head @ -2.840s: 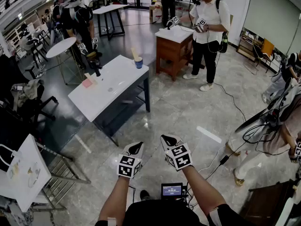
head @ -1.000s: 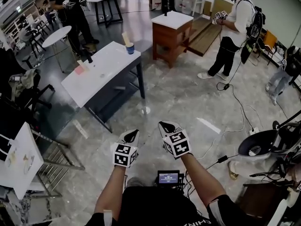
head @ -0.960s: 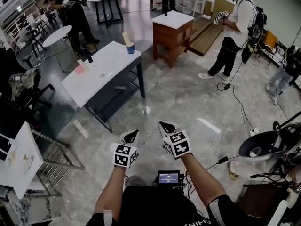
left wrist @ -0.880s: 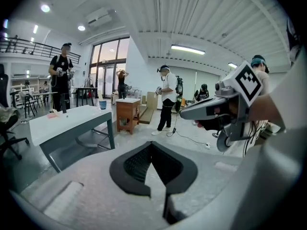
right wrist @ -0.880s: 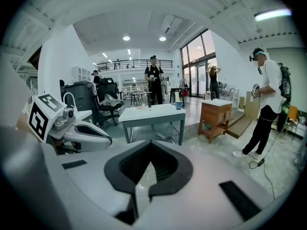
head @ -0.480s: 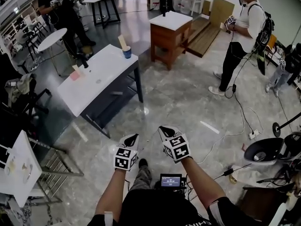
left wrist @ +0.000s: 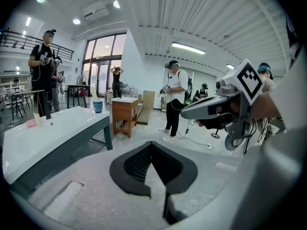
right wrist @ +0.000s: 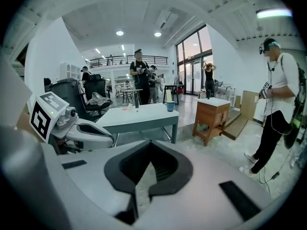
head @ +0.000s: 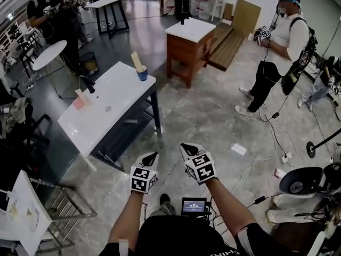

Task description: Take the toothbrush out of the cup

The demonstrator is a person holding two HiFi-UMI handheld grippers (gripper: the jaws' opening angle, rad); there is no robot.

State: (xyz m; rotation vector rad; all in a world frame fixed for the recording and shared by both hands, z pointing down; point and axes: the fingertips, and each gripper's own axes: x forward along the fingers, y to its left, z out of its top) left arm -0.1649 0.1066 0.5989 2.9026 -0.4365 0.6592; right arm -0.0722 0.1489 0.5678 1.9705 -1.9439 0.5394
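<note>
Left gripper [head: 151, 156] and right gripper [head: 186, 147]: my jaws are closed, empty, over the marble floor [head: 213, 116]. Well ahead and leftward, the toothbrush [head: 137, 61] stands in the blue cup [head: 142, 75] on the white worktop's [head: 106, 111] far corner.

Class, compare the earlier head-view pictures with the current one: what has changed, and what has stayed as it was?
The person in the white shirt has stepped away from the wooden cabinet, toward the right. The white table has drifted slightly left in the view. Nothing was grasped or let go. Unchanged: the left gripper and right gripper side by side, tongs shut and empty; the toothbrush in the blue cup on the table.
</note>
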